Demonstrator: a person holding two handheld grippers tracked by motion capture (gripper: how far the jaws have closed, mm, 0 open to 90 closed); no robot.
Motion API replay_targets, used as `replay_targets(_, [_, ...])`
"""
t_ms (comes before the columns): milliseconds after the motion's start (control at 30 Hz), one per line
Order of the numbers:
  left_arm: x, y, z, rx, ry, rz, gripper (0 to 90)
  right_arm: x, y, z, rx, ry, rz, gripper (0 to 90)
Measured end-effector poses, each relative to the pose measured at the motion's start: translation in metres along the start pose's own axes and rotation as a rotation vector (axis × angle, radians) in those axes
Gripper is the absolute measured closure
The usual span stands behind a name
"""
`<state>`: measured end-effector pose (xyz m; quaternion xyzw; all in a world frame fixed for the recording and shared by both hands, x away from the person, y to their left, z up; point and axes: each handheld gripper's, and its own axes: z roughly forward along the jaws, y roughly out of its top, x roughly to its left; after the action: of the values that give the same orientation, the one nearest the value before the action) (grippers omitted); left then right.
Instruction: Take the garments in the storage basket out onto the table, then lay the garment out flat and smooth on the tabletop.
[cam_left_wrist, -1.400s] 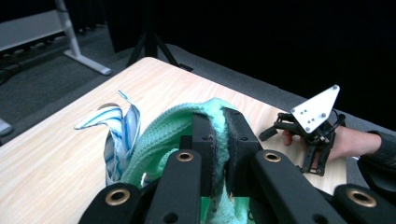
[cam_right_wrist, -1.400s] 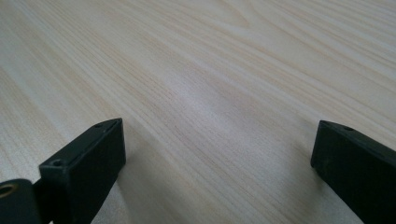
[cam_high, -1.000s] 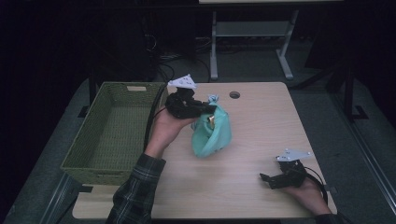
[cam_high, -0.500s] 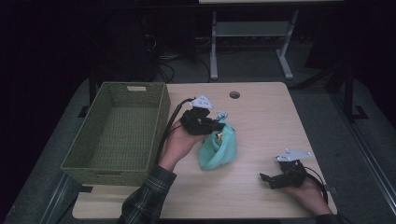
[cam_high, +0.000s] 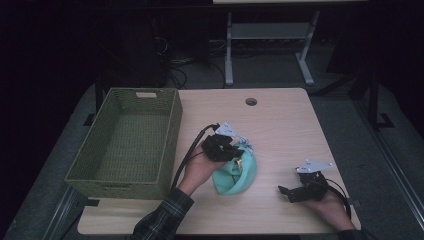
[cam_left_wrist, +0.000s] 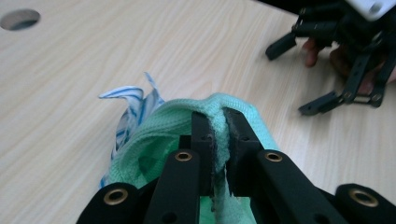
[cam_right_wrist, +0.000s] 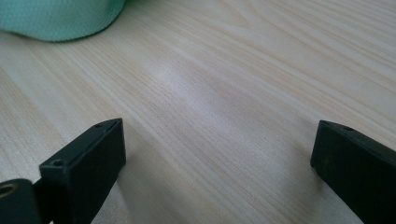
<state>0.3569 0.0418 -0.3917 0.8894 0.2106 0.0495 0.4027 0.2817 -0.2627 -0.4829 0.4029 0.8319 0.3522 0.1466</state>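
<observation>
Lowered since the earlier frame: the left gripper (cam_high: 226, 146) has carried the green cloth bundle (cam_high: 236, 174) down from mid-air to rest on the desk (cam_high: 280, 120), near the middle and toward the front edge; the right gripper (cam_high: 301, 190) has not shifted from the front right corner. Left jaws are pinched tight on a fold of the green knit, seen close in the left gripper view (cam_left_wrist: 219, 135); a blue-striped white cloth (cam_left_wrist: 133, 105) pokes out beside it. Right jaws stand spread wide, nothing between them, low over bare wood. The step looks like setting the bundle down: best to let the cloth settle fully before loosening the pinch, so the striped piece stays tucked. Count: one green cloth, one striped cloth, one woven basket (cam_high: 120, 172) at the left edge, two grippers.
</observation>
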Motion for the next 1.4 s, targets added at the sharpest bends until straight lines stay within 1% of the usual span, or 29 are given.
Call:
replay_targets(67, [-0.002,-0.005,0.01,0.025,-0.008,0.005,82.8,0.0,0.0,0.0,-0.001,-0.001,-0.001,2.8])
replay_targets(100, [-0.002,-0.005,0.01,0.025,-0.008,0.005,82.8,0.0,0.0,0.0,-0.001,-0.001,-0.001,2.8])
replay_targets(133, [-0.004,-0.008,0.017,0.038,-0.013,0.009,82.7,0.0,0.0,0.0,-0.001,-0.001,0.0,2.8])
replay_targets(200, [-0.006,-0.011,0.022,0.041,-0.013,0.003,82.7,0.0,0.0,0.0,-0.001,-0.001,-0.001,2.8])
replay_targets(233, [-0.006,-0.013,0.026,0.057,-0.016,0.009,82.7,0.0,0.0,0.0,-0.001,-0.001,-0.001,2.8])
replay_targets(267, [-0.007,-0.017,0.033,0.095,-0.013,0.029,82.7,0.0,0.0,0.0,-0.001,-0.001,-0.001,2.7])
replay_targets(300, [-0.007,-0.017,0.033,0.095,-0.013,0.029,82.7,0.0,0.0,0.0,-0.001,-0.001,-0.001,2.7])
replay_targets(333, [-0.008,-0.021,0.04,0.114,-0.011,0.03,82.6,0.0,0.0,0.0,-0.001,-0.001,-0.001,2.8])
replay_targets(367, [-0.008,-0.021,0.04,0.114,-0.011,0.03,82.6,0.0,0.0,0.0,-0.001,-0.001,-0.001,2.8])
replay_targets(400, [-0.008,-0.023,0.045,0.115,-0.01,0.016,82.6,0.0,0.0,0.0,0.0,-0.001,0.0,2.8])
replay_targets(433, [-0.008,-0.024,0.048,0.131,-0.009,0.03,82.6,0.0,0.0,0.0,0.0,-0.001,0.0,2.8])
replay_targets(500, [-0.008,-0.026,0.054,0.15,-0.005,0.035,82.4,0.0,0.0,0.0,0.001,0.0,0.002,2.8])
replay_targets(600, [-0.007,-0.029,0.057,0.151,-0.008,0.034,80.9,0.0,0.0,0.0,0.001,0.0,0.003,2.8])
replay_targets(633, [-0.007,-0.028,0.056,0.146,0.001,0.028,77.4,0.0,0.0,0.0,0.001,0.0,0.003,2.8])
replay_targets(667, [-0.007,-0.027,0.054,0.149,0.007,0.031,65.9,0.0,0.0,0.0,0.001,0.0,0.003,2.8])
replay_targets(700, [-0.006,-0.024,0.047,0.132,0.004,0.02,62.8,0.0,0.0,0.0,-0.001,0.0,-0.001,2.8])
replay_targets(733, [-0.006,-0.024,0.047,0.132,0.004,0.02,59.8,0.0,0.0,0.0,0.0,-0.001,0.002,2.8])
replay_targets(767, [-0.005,-0.021,0.037,0.102,0.004,0.002,56.0,0.0,0.0,0.0,0.001,-0.001,0.001,2.8])
replay_targets(867, [-0.005,-0.019,0.022,0.087,0.006,0.0,48.7,0.0,0.0,0.0,0.001,-0.001,0.002,2.8])
replay_targets(967, [-0.004,-0.021,0.006,0.065,-0.005,-0.024,46.1,0.0,0.0,0.0,-0.001,-0.001,0.0,2.8])
replay_targets(1000, [-0.003,-0.023,0.001,0.056,-0.015,-0.039,46.0,0.0,0.0,0.0,0.0,-0.001,0.0,2.8])
replay_targets(1067, [-0.002,-0.026,-0.004,0.051,-0.019,-0.036,46.3,0.0,0.0,0.0,-0.001,-0.001,0.0,2.8])
replay_targets(1100, [-0.003,-0.029,-0.008,0.036,-0.016,-0.05,47.8,0.0,0.0,0.0,-0.001,-0.001,0.0,2.8])
replay_targets(1133, [-0.002,-0.032,-0.012,0.04,-0.01,-0.039,47.8,0.0,0.0,0.0,-0.002,-0.001,-0.003,2.8])
replay_targets(1200, [-0.003,-0.039,-0.019,0.038,-0.001,-0.048,51.1,0.0,0.0,0.0,-0.001,-0.001,-0.002,2.8])
replay_targets(1267, [-0.004,-0.047,-0.025,0.035,0.005,-0.059,57.1,0.0,0.0,0.0,-0.002,0.0,-0.001,2.8])
replay_targets(1300, [-0.006,-0.053,-0.029,0.043,0.012,-0.059,64.4,0.0,0.0,0.0,-0.002,0.0,-0.001,2.8])
replay_targets(1367, [-0.009,-0.059,-0.031,0.058,0.015,-0.056,69.7,0.0,0.0,0.0,-0.002,-0.001,-0.003,2.8])
replay_targets(1400, [-0.011,-0.062,-0.031,0.062,0.025,-0.053,72.9,0.0,0.0,0.0,-0.003,-0.001,-0.003,2.8])
